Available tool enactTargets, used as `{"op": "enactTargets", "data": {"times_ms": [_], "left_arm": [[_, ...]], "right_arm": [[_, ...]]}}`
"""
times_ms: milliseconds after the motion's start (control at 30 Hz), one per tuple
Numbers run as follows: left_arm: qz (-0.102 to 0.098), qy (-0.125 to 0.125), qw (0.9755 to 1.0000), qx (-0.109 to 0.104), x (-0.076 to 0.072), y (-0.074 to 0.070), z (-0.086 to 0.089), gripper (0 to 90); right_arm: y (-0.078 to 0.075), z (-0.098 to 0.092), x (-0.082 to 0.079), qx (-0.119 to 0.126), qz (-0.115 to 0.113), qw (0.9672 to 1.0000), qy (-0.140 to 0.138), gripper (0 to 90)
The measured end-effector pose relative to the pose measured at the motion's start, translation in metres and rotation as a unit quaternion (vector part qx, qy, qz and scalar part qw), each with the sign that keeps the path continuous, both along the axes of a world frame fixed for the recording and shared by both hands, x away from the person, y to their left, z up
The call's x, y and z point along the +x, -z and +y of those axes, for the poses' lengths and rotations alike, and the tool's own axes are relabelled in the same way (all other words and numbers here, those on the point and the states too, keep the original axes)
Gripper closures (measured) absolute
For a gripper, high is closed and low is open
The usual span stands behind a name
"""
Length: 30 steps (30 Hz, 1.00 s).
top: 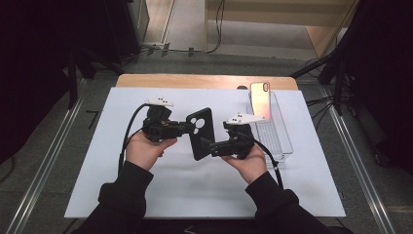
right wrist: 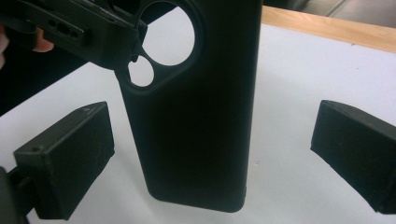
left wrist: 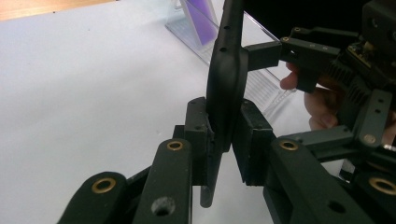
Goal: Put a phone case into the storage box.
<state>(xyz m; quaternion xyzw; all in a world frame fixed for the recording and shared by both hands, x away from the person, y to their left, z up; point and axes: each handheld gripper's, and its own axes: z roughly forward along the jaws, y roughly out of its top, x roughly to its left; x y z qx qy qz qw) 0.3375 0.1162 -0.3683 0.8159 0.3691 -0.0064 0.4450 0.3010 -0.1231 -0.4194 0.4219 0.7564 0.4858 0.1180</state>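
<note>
Black phone case [top: 200, 132] pinched by left gripper [top: 184, 128]; right gripper [top: 206, 145] spread wide beside it, fingertips hidden behind case.

Two grippers: left gripper [top: 191, 127], right gripper [top: 208, 145]. One black phone case [top: 200, 134]. One phone [top: 260, 101]. One clear tray [top: 282, 141]. One bench [top: 97, 156].

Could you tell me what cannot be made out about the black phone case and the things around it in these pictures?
- Black phone case: its inner side faces away in the right gripper view; its top is cut off by the edge.
- Left tongs: their pads clamp the case's edge and hide it in the left gripper view.
- Phone in the clear tray: too small in the high view to read any detail.
- Right tongs: open, cut off at the frame's sides.
</note>
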Motion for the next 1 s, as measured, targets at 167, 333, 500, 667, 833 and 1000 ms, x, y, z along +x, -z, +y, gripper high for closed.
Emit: {"op": "enactTargets", "data": {"times_ms": [167,333,500,667,833,1000], "left_arm": [[0.012,-0.001,0.9999,-0.004,0.000,0.002,-0.004,77.2],[0.017,-0.005,0.9998,-0.012,-0.002,0.003,-0.009,77.2],[0.020,-0.005,0.9997,-0.014,-0.004,0.003,-0.013,77.2],[0.019,-0.005,0.9997,-0.011,-0.006,0.004,-0.018,77.2],[0.022,-0.001,0.9997,-0.014,-0.008,0.005,-0.021,77.2],[0.017,0.000,0.9997,-0.019,-0.010,0.003,-0.021,77.0]], "right_arm": [[0.000,0.007,-0.002,-0.003,-0.006,0.9999,0.009,0.0],[0.001,0.012,-0.003,-0.010,-0.009,0.9998,0.014,0.0],[0.005,0.014,0.001,-0.011,-0.004,0.9998,0.018,0.0],[0.009,0.018,0.003,-0.017,0.001,0.9997,0.020,0.0],[0.011,0.021,0.004,-0.017,0.000,0.9997,0.014,7.4],[0.010,0.018,0.003,-0.020,-0.010,0.9997,0.012,12.6]]}}
